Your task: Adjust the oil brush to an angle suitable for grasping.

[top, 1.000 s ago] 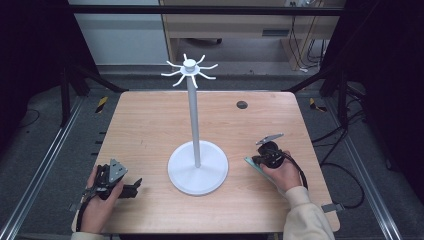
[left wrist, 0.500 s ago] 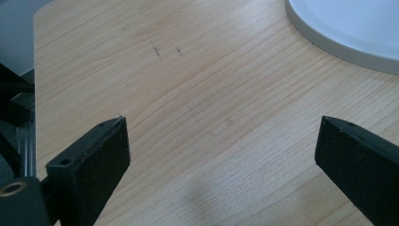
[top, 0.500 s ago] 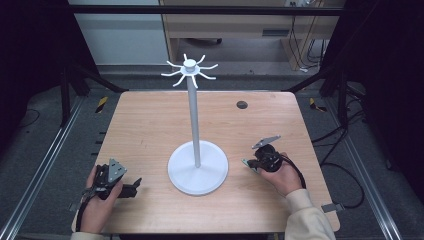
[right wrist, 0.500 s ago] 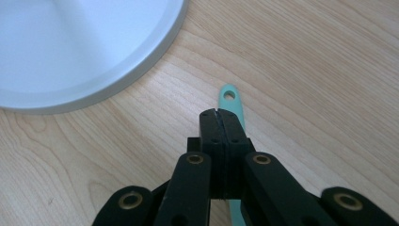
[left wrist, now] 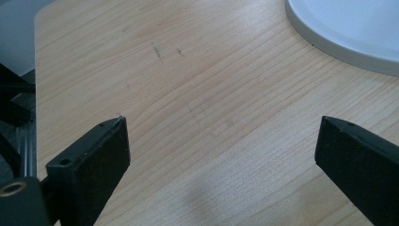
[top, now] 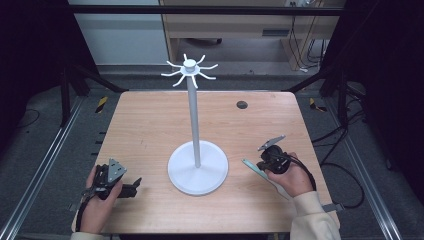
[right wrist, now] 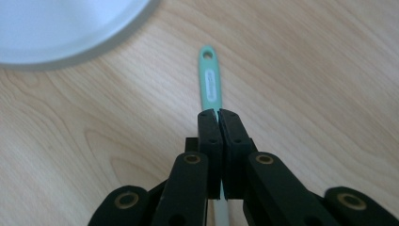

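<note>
The right gripper (right wrist: 218,114) pinches a green handle (right wrist: 210,80) between pressed-together jaws — the handle's long axis runs straight ahead of the jaws, flat over the table (right wrist: 306,70), its holed end pointing away toward the stand's white base (right wrist: 56,28). The left gripper (left wrist: 221,141) rests spread wide — nothing between its jaws.

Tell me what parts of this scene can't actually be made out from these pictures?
- Green utensil: in the right gripper view the closed fingers of the right gripper cover its far end, so what kind of tool it is stays unclear.
- The same utensil in the high view: small, partly under the right hand.
- White stand: in the left gripper view the frame edge cuts off all but part of its base.
- Dark round spot on the table: too small to identify.
</note>
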{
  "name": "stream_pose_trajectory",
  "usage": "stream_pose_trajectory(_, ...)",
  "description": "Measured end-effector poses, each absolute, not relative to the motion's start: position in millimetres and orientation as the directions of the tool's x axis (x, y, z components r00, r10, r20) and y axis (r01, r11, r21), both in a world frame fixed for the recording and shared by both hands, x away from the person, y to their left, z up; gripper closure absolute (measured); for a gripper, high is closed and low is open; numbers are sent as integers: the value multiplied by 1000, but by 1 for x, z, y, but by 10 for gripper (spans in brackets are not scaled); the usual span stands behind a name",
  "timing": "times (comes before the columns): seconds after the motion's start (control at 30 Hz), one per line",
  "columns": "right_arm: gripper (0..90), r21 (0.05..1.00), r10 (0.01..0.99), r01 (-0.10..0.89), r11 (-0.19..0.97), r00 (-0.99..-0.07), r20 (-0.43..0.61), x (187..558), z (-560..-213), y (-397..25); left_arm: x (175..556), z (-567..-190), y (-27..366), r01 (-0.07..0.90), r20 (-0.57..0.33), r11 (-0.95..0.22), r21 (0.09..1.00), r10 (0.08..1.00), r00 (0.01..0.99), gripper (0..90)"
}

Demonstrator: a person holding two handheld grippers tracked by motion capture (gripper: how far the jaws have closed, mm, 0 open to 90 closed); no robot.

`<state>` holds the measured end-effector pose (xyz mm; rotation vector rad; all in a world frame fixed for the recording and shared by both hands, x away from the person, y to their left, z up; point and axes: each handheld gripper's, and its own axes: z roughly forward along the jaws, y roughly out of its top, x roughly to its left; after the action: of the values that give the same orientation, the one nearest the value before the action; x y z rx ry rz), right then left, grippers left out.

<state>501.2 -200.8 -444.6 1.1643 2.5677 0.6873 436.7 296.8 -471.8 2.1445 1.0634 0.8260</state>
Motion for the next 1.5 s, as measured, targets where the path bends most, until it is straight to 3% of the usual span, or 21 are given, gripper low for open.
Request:
stream_pose_trajectory(0.3, 829, 383, 765, 702, 600, -644, -16, 495, -448, -218, 437, -472, 296, 462, 262, -501, 732, 833, 487, 33)
stream_pose_trajectory(0.67, 708, 329, 730, 683, 652, -682, -31, 497, -452, -214, 437, -472, 296, 461, 262, -502, 732, 832, 490, 33)
stream_pose_trajectory(1.5, 774, 255, 717, 689, 678, -697, -22, 504, -467, -209, 437, -473, 295, 462, 263, -508, 727, 828, 496, 33)
